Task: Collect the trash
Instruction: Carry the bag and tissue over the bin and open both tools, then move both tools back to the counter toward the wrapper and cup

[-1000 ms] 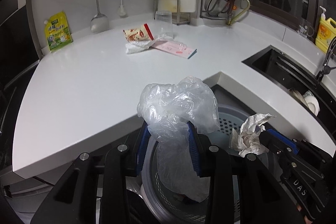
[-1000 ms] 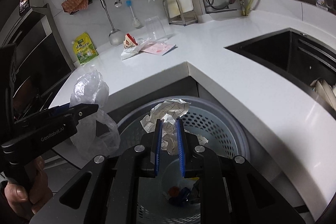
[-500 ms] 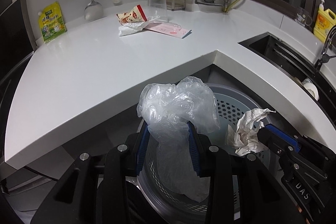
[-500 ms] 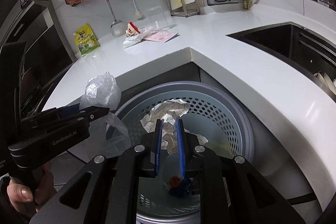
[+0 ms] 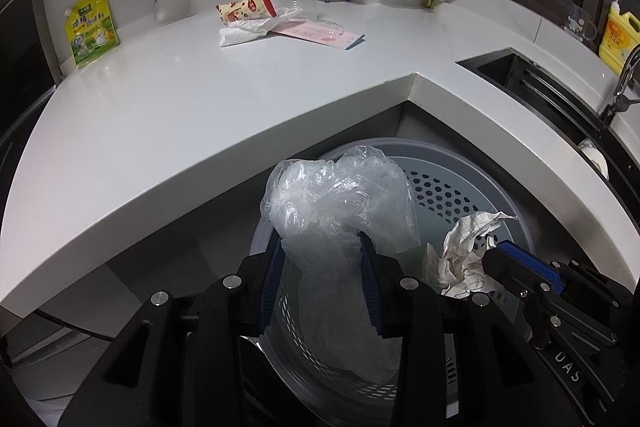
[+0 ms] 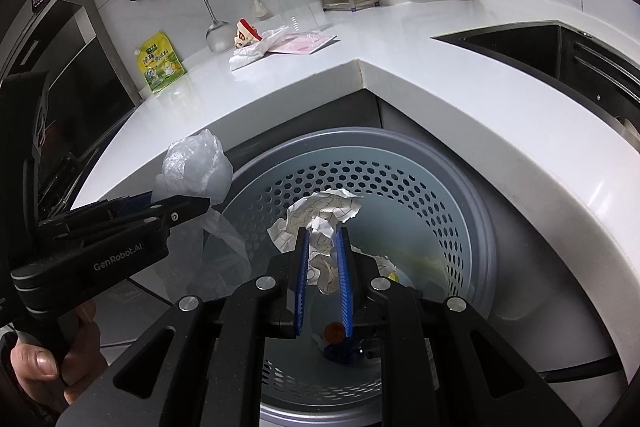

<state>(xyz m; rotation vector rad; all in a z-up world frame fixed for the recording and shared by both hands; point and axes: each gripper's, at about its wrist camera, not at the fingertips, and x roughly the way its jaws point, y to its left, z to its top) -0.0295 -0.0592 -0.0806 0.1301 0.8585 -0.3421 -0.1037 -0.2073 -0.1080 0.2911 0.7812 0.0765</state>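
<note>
- The left claw [image 5: 322, 263] is pinching a crumpled clear plastic bag [image 5: 340, 203] between its blue pads; the bag's long axis is running up and down, with a puffed bunch above the pads and a limp tail hanging below them into the bin mouth.
- In the right wrist view this left claw [image 6: 200, 203] is sitting over the left rim of the bin, its bag [image 6: 196, 167] bulging up just beside the table edge.
- The round grey perforated plastic bin [image 6: 404, 183] is standing on the floor, tucked into the inner corner of the white L-shaped table [image 6: 460, 87]; its mouth is lying wide open beneath both claws, and small scraps are lying at its bottom.
- The right claw [image 6: 322, 233] is closed to a narrow gap on a crumpled ball of white grid-lined paper [image 6: 324, 207], which is sticking up past the fingertips and hanging over the middle of the bin.
- From the left wrist view the same paper [image 5: 468, 251] is pointing left from the right claw [image 5: 494, 259], just beside the bag but apart from it.
- Farther back on the table a white tissue, a red-edged snack wrapper [image 5: 248, 7] and a pink flat packet [image 5: 320, 35] are lying together, well apart from the table's front edge.
</note>
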